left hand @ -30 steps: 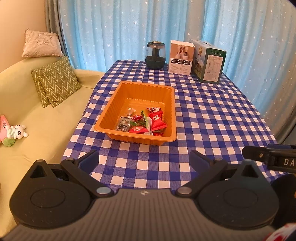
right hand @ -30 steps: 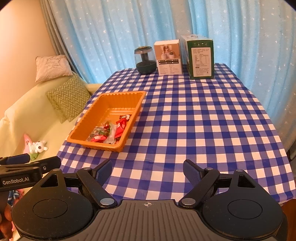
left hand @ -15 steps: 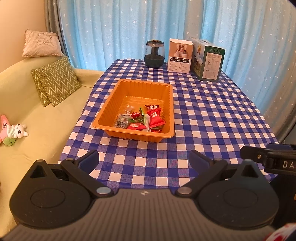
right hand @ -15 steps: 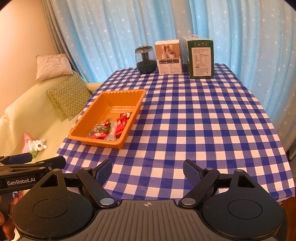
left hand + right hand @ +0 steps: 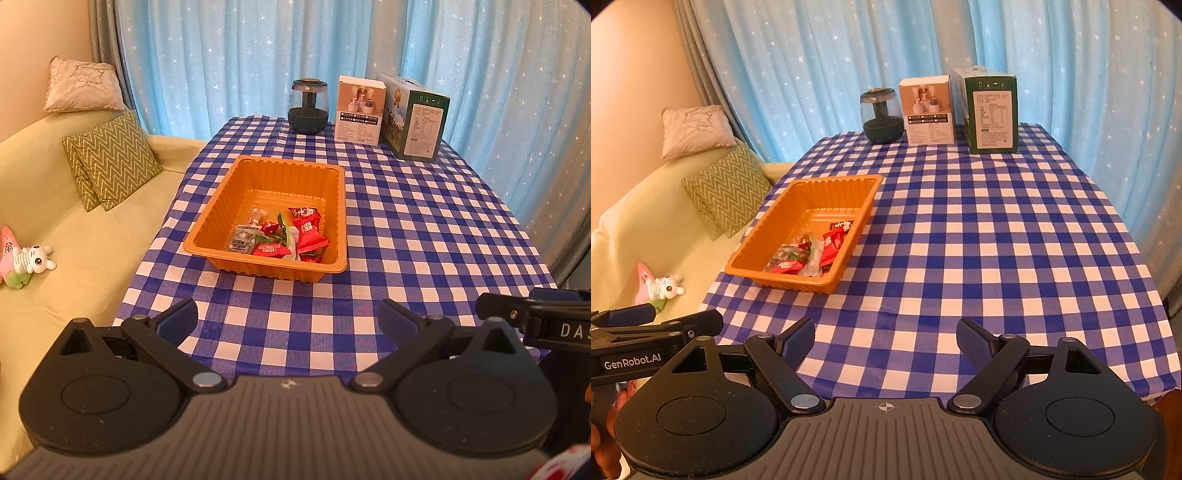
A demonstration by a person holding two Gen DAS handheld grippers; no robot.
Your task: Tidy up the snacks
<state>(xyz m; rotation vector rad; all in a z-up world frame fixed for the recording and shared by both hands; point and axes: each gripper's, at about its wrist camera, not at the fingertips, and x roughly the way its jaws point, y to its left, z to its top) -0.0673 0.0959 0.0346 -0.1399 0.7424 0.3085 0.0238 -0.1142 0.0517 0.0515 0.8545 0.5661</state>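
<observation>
The snacks [image 5: 282, 236] lie heaped in the near end of the orange tray [image 5: 334, 206], at centre frame in the left view and left of centre in the right view [image 5: 809, 253], with none showing loose on the checked worktop [image 5: 979, 236]. Both the left tongs [image 5: 288, 325] and right tongs [image 5: 885, 341] hang spread wide and empty at the bottom of their frames, well short of the tray. The packets look light, crinkly and slippery (thin foil and clear wrappers, likely easy to crush), so I would pinch one by a sealed edge or twisted end rather than squeeze its middle.
</observation>
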